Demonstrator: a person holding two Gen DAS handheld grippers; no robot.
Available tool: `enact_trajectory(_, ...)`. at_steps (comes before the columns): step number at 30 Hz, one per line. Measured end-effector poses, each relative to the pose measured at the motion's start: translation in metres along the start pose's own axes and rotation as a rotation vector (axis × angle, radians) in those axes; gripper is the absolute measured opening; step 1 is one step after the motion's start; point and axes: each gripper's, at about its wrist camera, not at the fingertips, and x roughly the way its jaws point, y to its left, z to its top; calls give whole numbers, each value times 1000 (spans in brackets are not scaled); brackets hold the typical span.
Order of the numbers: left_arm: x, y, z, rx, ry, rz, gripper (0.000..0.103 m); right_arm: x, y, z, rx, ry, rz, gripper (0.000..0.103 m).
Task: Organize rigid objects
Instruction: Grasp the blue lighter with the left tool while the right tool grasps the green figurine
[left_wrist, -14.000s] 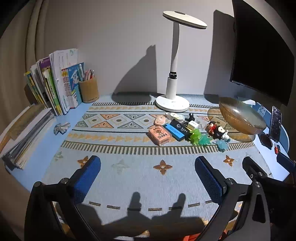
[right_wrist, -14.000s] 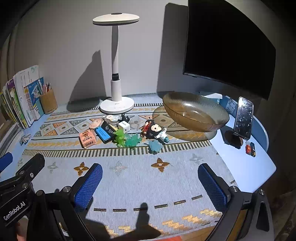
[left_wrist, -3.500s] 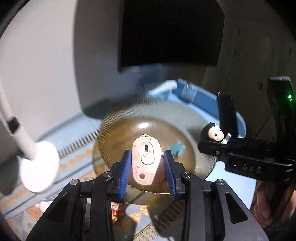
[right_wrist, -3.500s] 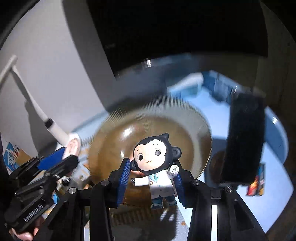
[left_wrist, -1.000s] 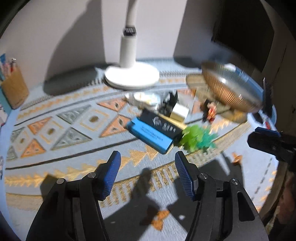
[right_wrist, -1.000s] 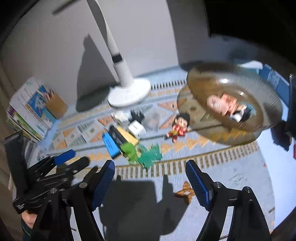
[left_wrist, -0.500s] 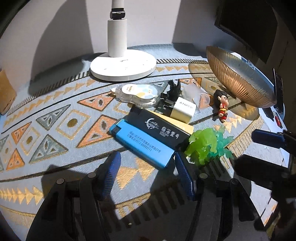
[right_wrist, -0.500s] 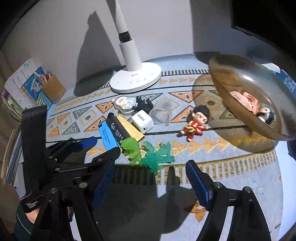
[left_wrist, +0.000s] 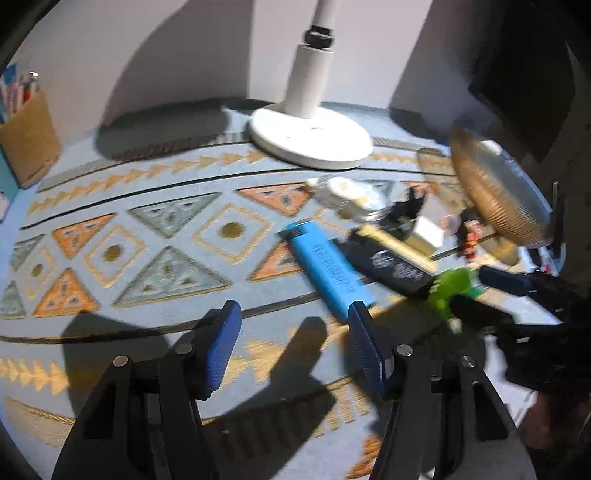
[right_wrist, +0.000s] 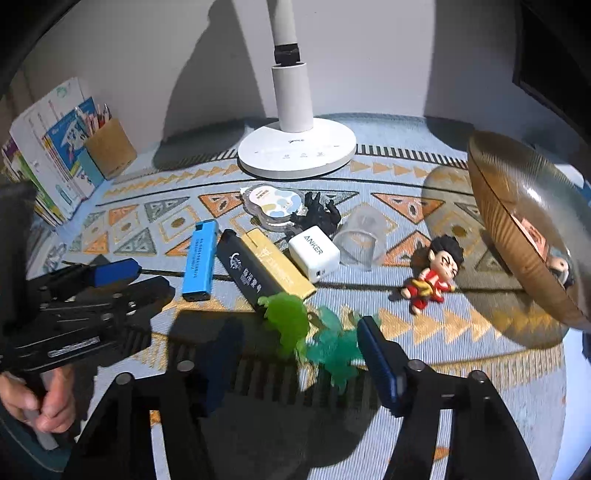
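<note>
We see a tabletop (right_wrist: 517, 406) covered by a pale blue woven mat with orange and grey triangles, and on its right a wide amber ribbed glass bowl (right_wrist: 491, 206) that already holds a pink item and a dark-headed figure. Behind the clutter stands a white desk lamp with a round base (right_wrist: 295, 155).

The things left to sort lie in a loose cluster between lamp and bowl: a black lighter-shaped box (right_wrist: 245, 271) beside a tan one (right_wrist: 280, 266), a white cube charger (right_wrist: 314, 253), a small red-suited figurine (right_wrist: 432, 277) lying on its side, and two translucent toys, a green jelly figure (right_wrist: 286, 317) touching a teal one (right_wrist: 336, 350).

Our left claw (left_wrist: 291, 343) hangs released with nothing between its pads. The bright blue rectangular lighter-shaped box (left_wrist: 327, 269) lies just ahead of it and to the right, its near end close to the right pad; its long axis runs away from the claw, slanting up and to the left. We judge the claw must shift right to straddle it.

Our right claw (right_wrist: 295, 354) has just been closing, and both jelly toys sit between its pads, the teal one touching the right pad; the left pad is in shadow, so we judge no clench is made yet. This hand is the nearer one for them.
</note>
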Motion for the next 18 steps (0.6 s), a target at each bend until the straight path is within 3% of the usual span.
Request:
enact_trajectory(3,12,-13,7,1,17,-10,58,5,2,1,-20,-14,-11,55)
enact_trajectory(8,27,-30,16,20,16,48,55,9,6,4,-74,-42,-25,47)
enact_trajectory(10,30,-33,18,35,14,78,47,11,9,3,-99,-51,-26,42)
enact_trajectory(12,32,-36,19,57,11,99,33,14,14,2,-116,-49,-8,25)
enact_trajectory(14,30,-36,18,63,8,99,27,12,17,1,-124,-56,-22,25)
enact_trajectory(18,16,-31,8,70,-1,54,23,-11,9,-1,-55,-106,67,25)
